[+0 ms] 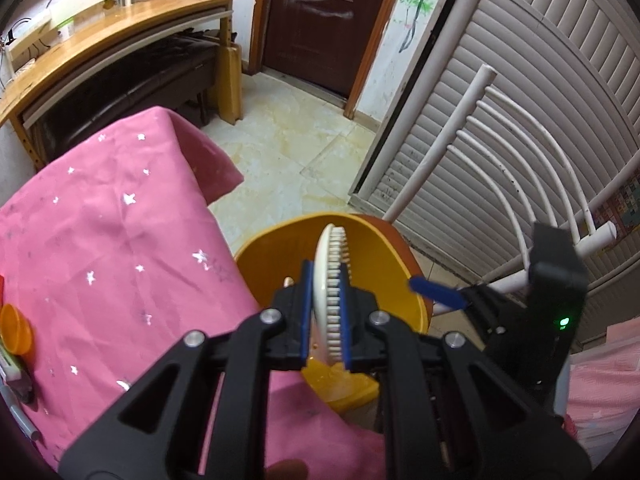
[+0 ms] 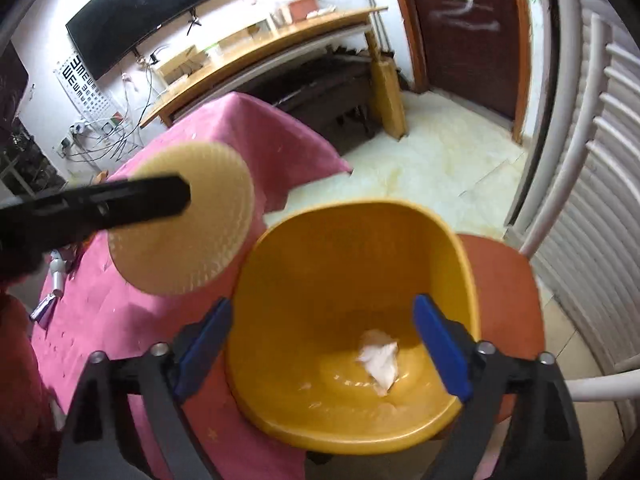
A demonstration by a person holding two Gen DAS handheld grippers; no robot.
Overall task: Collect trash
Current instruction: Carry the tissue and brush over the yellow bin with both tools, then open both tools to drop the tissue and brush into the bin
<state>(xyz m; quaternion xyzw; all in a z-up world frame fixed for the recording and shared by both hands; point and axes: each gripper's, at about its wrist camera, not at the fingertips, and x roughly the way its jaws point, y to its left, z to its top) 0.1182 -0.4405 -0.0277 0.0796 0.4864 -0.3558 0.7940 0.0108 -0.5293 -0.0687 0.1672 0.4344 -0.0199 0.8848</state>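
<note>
My left gripper (image 1: pixel 326 286) is shut on a cream round disc with rows of short bristles (image 1: pixel 330 276), held edge-on over the yellow bin (image 1: pixel 280 240). In the right wrist view the same disc (image 2: pixel 180 232) hangs at the left above the pink tablecloth (image 2: pixel 256 128), beside the yellow bin (image 2: pixel 352 240). A crumpled white tissue (image 2: pixel 380 356) lies in the bin's bottom. My right gripper (image 2: pixel 320 344) is open and empty just above the bin; one of its blue fingers (image 1: pixel 434 292) shows in the left wrist view.
The bin stands on an orange chair seat (image 2: pixel 508 280) with a white slatted back (image 1: pixel 520 152). An orange cup (image 1: pixel 16 328) and small items lie at the pink table's left edge. A wooden desk (image 1: pixel 120 28), a brown door (image 1: pixel 320 20) and louvred doors (image 1: pixel 540 60) stand around.
</note>
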